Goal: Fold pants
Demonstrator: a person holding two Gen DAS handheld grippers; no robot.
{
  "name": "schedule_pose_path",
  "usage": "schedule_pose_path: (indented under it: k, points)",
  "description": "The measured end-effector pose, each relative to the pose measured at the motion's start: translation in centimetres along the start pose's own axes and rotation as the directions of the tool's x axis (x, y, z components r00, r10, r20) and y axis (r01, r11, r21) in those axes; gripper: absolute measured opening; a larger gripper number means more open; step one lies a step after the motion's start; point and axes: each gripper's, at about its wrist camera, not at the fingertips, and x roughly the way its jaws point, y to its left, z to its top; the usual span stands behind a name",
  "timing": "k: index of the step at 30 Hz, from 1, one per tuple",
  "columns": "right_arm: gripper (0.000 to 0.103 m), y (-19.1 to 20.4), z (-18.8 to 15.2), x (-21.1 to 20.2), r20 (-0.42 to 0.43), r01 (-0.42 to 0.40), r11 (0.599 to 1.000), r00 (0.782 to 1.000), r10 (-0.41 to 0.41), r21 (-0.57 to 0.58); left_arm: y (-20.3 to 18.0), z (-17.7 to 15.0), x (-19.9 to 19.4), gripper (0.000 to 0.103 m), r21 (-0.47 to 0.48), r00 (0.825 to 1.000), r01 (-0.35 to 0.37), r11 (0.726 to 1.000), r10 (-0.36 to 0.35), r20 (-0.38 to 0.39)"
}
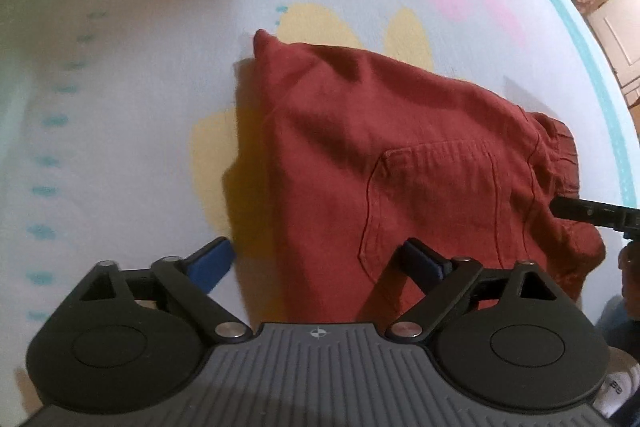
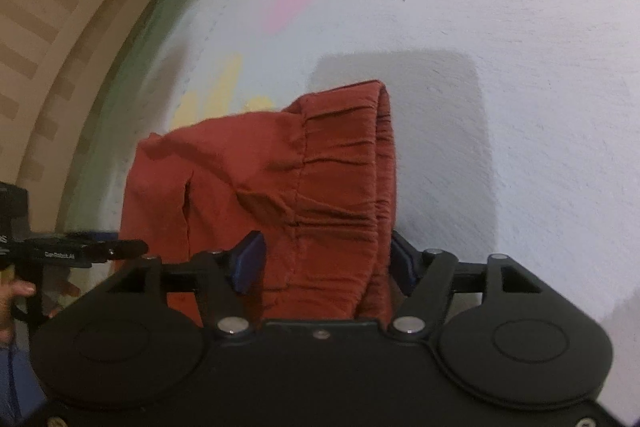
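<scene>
The red pants (image 1: 400,163) lie folded into a compact bundle on a pale sheet (image 1: 120,107) printed with pink and yellow shapes and rows of small teal marks. A stitched back pocket (image 1: 432,203) faces up in the left wrist view.

The left gripper (image 1: 320,263) hangs over the near left corner of the bundle with its blue-padded jaws spread wide; one pad is over the sheet, the other over the cloth, and neither presses on it.

The right gripper (image 2: 324,259) stands released at the waistband end (image 2: 344,163), its jaws wide apart with the gathered elastic band between them; the pads do not visibly pinch the cloth.

In the right wrist view, the other gripper at the far left carries small white lettering (image 2: 60,255), too blurred to read with certainty. A hand (image 2: 16,299) grips its handle.
</scene>
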Motion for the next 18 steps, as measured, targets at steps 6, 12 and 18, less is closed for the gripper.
schedule_pose_path:
  k: [6, 12, 18]
  points:
    - [0.060, 0.3, -0.1, 0.1, 0.013, 0.006, 1.000, 1.000, -0.006, -0.030, -3.8, 0.9, 1.6, 0.103, 0.170, 0.997, -0.067, 0.983, 0.057, 0.058]
    - [0.038, 0.3, -0.1, -0.5, 0.025, -0.017, 0.999, 1.000, 0.018, -0.045, -4.8, 2.4, 2.3, 0.103, 0.121, 0.996, -0.087, 0.989, 0.084, 0.034]
    - [0.034, 2.4, -0.3, -1.6, 0.073, 0.036, 0.985, 0.997, -0.024, -0.168, -6.1, 3.8, 1.1, 0.046, 0.001, 0.987, -0.161, 0.987, 0.160, 0.028]
